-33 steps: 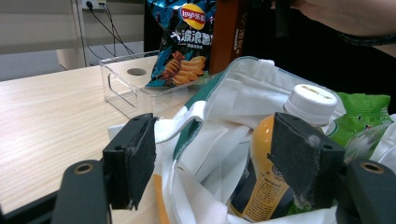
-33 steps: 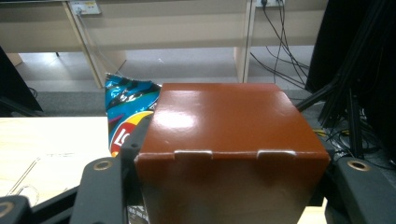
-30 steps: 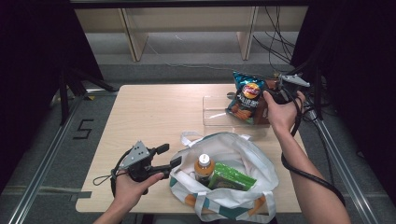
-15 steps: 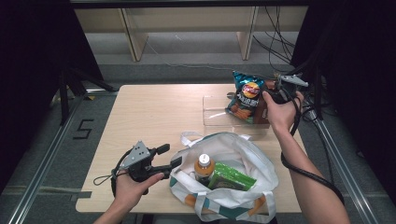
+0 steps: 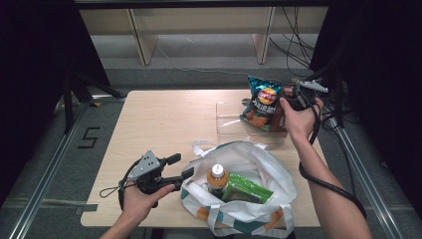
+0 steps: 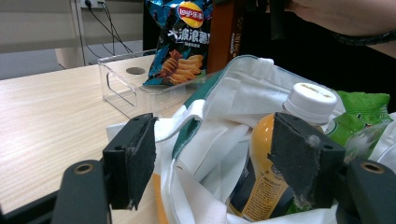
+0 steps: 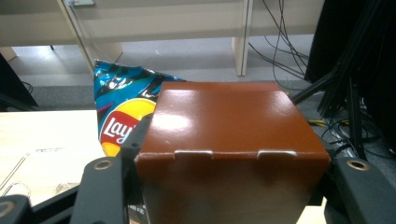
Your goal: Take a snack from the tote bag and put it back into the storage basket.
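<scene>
This looks like a lab or a recording studio, not a home. The light wooden desk (image 5: 164,119) stands on a grey carpet floor (image 5: 45,164), between two metal rails (image 5: 40,184) that run along its left and right edges. A figure 5 (image 5: 88,138) is taped on the floor near the left edge. Black curtains (image 5: 30,59) close both sides, and many cables (image 5: 298,50) lie beyond the far right corner, near plain wooden furniture legs (image 5: 142,42).

A tote bag (image 5: 249,199) sits at the near edge of the table (image 5: 159,124), with a bottle (image 5: 217,179) standing in it and a snack packet (image 5: 246,188) lying to the bottle's right. Behind the bag, a clear bin (image 5: 234,119) holds an upright chip bag (image 5: 262,102). A box (image 7: 231,140) stands just right of the chip bag.
</scene>
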Demonstrator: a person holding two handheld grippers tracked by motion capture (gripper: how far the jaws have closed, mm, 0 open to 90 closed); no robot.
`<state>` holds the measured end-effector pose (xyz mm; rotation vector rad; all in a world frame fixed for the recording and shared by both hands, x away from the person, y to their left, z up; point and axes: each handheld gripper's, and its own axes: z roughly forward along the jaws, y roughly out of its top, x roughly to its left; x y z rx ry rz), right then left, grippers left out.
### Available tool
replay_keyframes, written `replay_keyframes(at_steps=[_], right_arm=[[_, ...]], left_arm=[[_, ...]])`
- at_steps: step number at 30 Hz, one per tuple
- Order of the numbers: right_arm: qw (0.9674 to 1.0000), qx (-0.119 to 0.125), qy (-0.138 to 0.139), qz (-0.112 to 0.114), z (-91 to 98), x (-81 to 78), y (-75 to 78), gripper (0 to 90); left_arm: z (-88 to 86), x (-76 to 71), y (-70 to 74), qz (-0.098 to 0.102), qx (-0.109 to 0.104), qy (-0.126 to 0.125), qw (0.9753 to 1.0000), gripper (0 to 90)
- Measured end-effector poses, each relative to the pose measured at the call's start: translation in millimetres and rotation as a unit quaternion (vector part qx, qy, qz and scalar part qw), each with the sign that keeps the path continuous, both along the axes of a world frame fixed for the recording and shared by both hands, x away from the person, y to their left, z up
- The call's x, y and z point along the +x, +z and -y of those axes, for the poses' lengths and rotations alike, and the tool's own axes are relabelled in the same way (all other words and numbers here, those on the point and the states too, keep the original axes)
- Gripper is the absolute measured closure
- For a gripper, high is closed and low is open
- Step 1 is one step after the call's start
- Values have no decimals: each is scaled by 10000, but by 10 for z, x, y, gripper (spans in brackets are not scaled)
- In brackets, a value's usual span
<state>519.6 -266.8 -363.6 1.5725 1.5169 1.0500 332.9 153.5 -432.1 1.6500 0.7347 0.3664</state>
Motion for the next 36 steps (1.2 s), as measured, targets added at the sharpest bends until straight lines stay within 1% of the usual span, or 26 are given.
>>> replay_keyframes(at_steps=[2,3,4,6,7,8,9,11,12,13,14,16,20,23,24,25,26,27,28,29,30,31,33,34,35,36], right_arm=[[10000,-24,35,-37,4,3,1,391],[10000,50,-33,-74,-16,-5,4,391],[10000,10,-40,-62,-14,-3,-1,391],[10000,35,-42,-50,-17,0,-6,391],[10000,-21,-24,-70,-12,3,-4,391],[9999,-18,-45,-92,-18,3,-4,391],[10000,-25,-53,-60,-20,9,-10,391],[9999,-16,-57,-128,-29,3,-13,391],[9999,-32,-45,-98,-25,10,-26,391],[9999,10,-60,-100,-34,10,-36,391],[9999,-71,-89,-110,-31,14,-49,391],[9999,4,-87,-144,-42,11,-59,390],[9998,-16,-81,-179,-56,9,-79,390],[9998,-9,-105,-157,-49,14,-100,390],[9998,-68,-127,-134,-43,17,-109,390],[9997,-9,-149,-196,-53,4,-102,390],[9998,-31,-126,-157,-51,5,-110,390],[9998,-40,-105,-173,-48,2,-112,390],[9998,-5,-108,-139,-53,4,-121,390],[9997,-24,-147,-192,-59,-1,-123,390],[9998,10,-139,-159,-59,2,-138,389],[9997,20,-119,-191,-55,0,-143,389],[9997,16,-148,-173,-65,-4,-148,389],[9997,-1,-161,-205,-67,-10,-148,389],[9998,45,-116,-167,-64,-8,-157,389],[9998,32,-137,-168,-62,-9,-164,389]], left_arm=[[4,0,-1,13,-27,-10,10000,306],[6,5,-3,29,-60,-36,10000,306],[5,6,-3,34,-53,-30,10000,307],[0,0,3,13,15,-3,10000,306],[1,1,2,17,13,-9,10000,306],[2,0,2,17,10,-13,10000,306],[3,1,2,24,10,-13,10000,306],[1,-1,5,19,10,-8,10000,307],[0,0,5,18,4,-7,10000,306],[-1,1,3,14,0,1,10000,306],[3,7,-3,37,-51,-31,10000,307],[-2,-3,3,7,-1,-1,10000,306],[-6,1,5,21,14,-5,10000,307],[1,-4,3,8,-11,-5,10000,307],[3,-6,4,2,-6,-4,10000,307],[2,-3,5,18,10,-15,10000,306],[3,-1,5,18,15,-13,10000,306],[3,0,4,19,23,-16,10000,307],[5,3,4,34,30,-34,10000,306],[7,-1,4,22,27,-22,10000,306],[7,-1,5,34,38,-32,10000,306],[8,-3,5,32,32,-33,10000,307],[4,-2,5,38,33,-37,10000,306],[4,-3,3,12,15,-16,10000,306],[3,1,2,25,17,-16,10000,306],[7,8,-3,50,-35,-51,10000,307]])
